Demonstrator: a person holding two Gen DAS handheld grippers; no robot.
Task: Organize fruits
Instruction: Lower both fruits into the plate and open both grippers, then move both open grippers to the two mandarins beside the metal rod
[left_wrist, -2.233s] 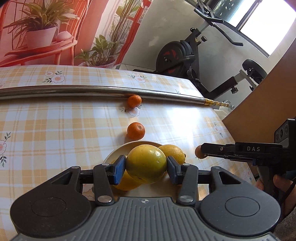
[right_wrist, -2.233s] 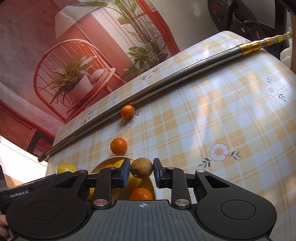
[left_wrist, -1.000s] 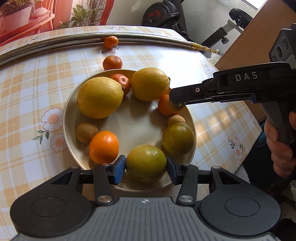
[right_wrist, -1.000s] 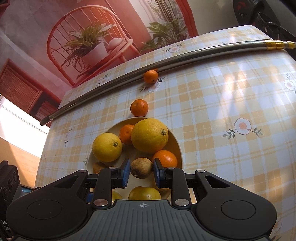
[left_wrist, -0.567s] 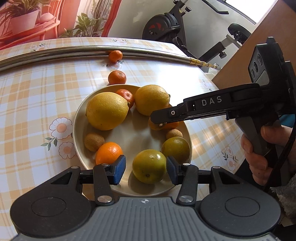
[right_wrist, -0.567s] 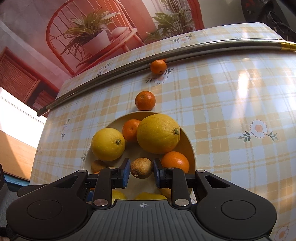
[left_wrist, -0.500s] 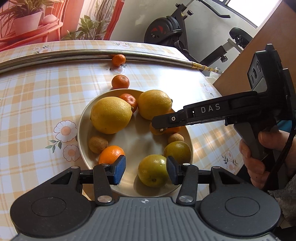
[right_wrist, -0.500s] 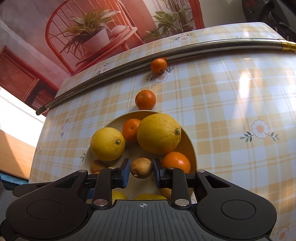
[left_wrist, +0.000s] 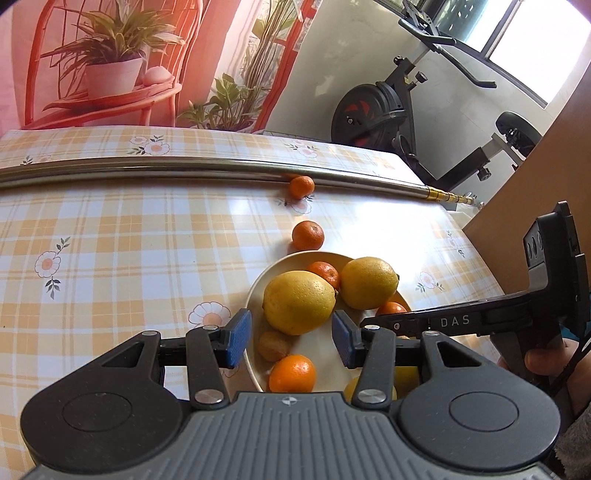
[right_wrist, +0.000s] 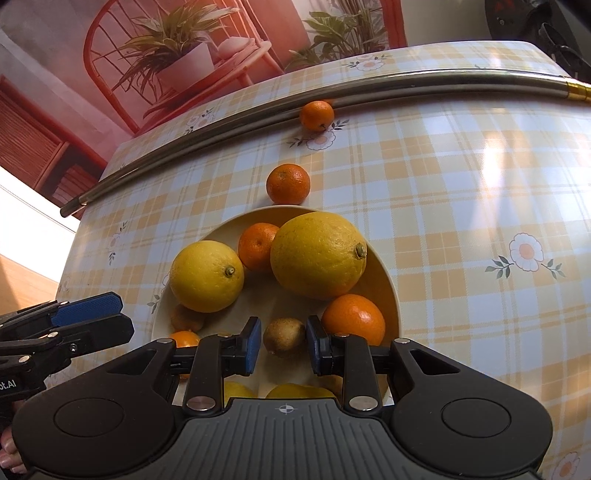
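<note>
A cream plate on the checked tablecloth holds two big yellow citrus fruits, small oranges and brown kiwis. My left gripper is open and empty, above the plate's near left edge. My right gripper hovers over the plate with a small brown kiwi between its pads; small gaps show on both sides, so it looks just released. The right gripper also shows in the left wrist view, and the left one in the right wrist view.
Two tangerines lie on the cloth beyond the plate, one close to its rim, one against a long metal pole. The pole crosses the table's far side. An exercise bike stands beyond.
My left gripper let go of the yellow-green fruit onto the plate, opened and pulled back and up. My right gripper's pads have eased apart around the kiwi over the plate.
</note>
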